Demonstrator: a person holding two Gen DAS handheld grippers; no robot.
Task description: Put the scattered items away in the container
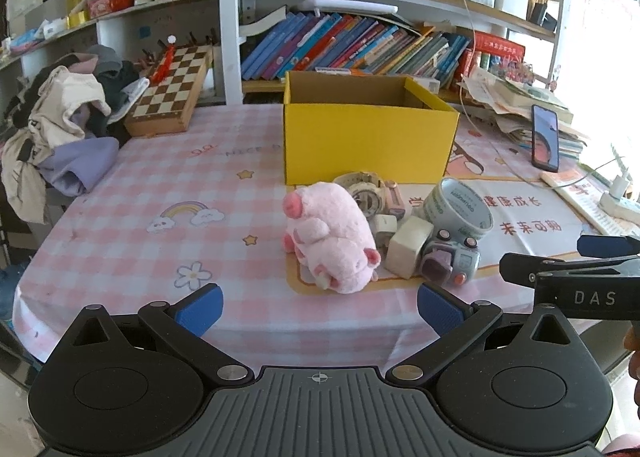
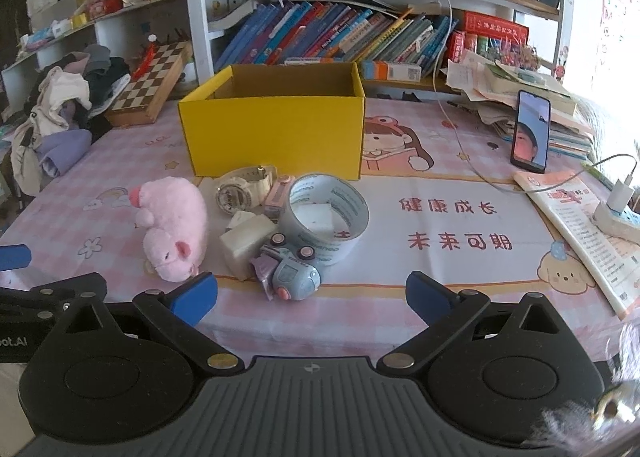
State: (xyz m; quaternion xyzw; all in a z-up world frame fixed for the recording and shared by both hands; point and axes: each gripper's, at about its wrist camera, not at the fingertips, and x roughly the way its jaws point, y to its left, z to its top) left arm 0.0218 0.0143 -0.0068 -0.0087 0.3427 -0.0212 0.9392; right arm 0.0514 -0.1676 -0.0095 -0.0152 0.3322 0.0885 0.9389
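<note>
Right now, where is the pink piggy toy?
The pink pig plush lies on the checked tablecloth, in front of the yellow box. It is at the left end of the pile, next to the watch and the white block.

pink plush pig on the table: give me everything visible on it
The pink plush pig is a soft, fuzzy toy with a darker pink snout, ears and feet. It lies on its side on the checked tablecloth, left of the clutter, in front of the yellow box. It is ungripped. The watch sits close behind it; contact is unclear.
</note>
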